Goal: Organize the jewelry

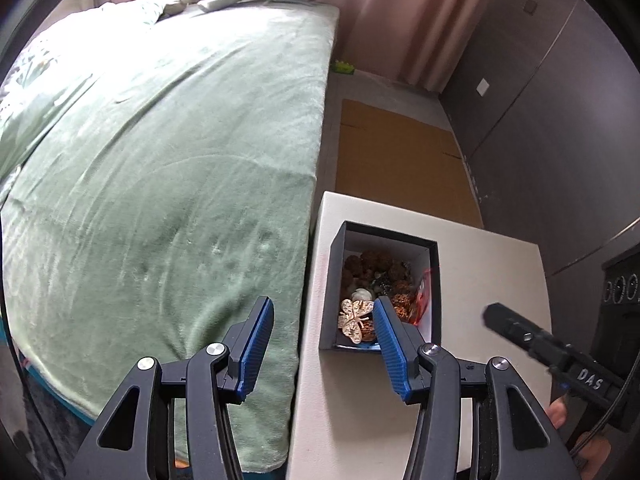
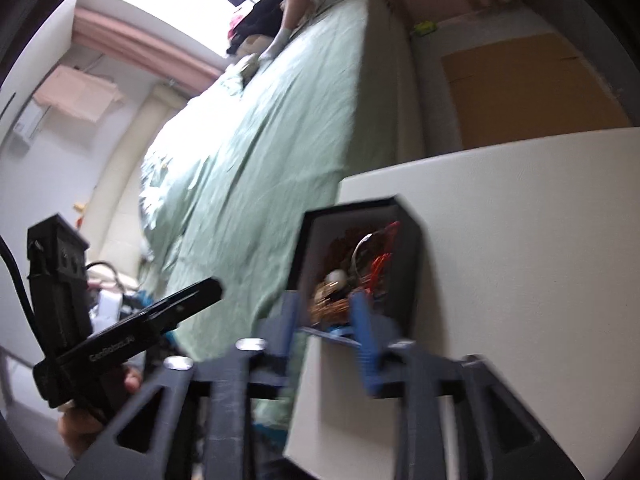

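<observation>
Sitting on the white table [image 1: 480, 280] at 3 o'clock of the green bed [image 1: 160, 160], the black box [image 1: 434, 280] holds piled jewelry [image 1: 376, 280]. Left gripper [image 1: 324, 344] gapes wide, empty, near box's front edge. Right gripper [image 2: 324, 320], blurred, spread apart at the box's near rim, holding nothing.

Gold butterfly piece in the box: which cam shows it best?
Left wrist. The gold butterfly piece is sharp there, lying at the near end of the black box, beside the left tongs. Right wrist is motion-blurred: only a gold-brown smear.
</observation>
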A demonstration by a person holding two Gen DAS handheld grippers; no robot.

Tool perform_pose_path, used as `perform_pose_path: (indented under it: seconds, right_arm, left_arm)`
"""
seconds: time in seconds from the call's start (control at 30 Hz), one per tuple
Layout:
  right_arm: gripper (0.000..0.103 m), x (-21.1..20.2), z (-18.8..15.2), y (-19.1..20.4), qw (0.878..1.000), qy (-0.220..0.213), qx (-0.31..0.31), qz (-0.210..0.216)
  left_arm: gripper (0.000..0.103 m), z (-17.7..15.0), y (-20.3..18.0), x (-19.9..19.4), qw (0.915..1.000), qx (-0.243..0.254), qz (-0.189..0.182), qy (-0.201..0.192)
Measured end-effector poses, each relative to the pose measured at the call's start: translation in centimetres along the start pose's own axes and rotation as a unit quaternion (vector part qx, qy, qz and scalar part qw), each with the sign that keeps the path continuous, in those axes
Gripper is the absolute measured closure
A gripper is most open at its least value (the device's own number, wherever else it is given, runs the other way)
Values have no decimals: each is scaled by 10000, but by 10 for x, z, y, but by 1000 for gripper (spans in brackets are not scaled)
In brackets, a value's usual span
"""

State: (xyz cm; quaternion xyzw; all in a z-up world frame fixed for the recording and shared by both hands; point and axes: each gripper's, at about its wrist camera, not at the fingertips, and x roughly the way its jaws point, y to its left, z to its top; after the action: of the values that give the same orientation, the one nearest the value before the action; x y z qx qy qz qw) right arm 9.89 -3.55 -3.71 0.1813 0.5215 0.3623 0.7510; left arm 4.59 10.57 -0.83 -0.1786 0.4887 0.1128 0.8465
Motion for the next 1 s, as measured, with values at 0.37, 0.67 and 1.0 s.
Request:
perform_pose_path:
  seconds: [0.37, 0.67, 1.0]
  right_arm:
    - [58, -41, 1, -26, 9989, -228, 120, -402]
    - [45, -57, 0, -39, 9966, -427, 146, -695]
    - [26, -62, -18, -24, 9890, -665, -282, -1294]
  left_arm:
    - [31, -9, -26, -11, 9971, -178, -486, -550]
    - [17, -29, -46, -7, 9928, 164, -743, -920]
    - [15, -47, -40, -12, 9874, 675, -499, -1338]
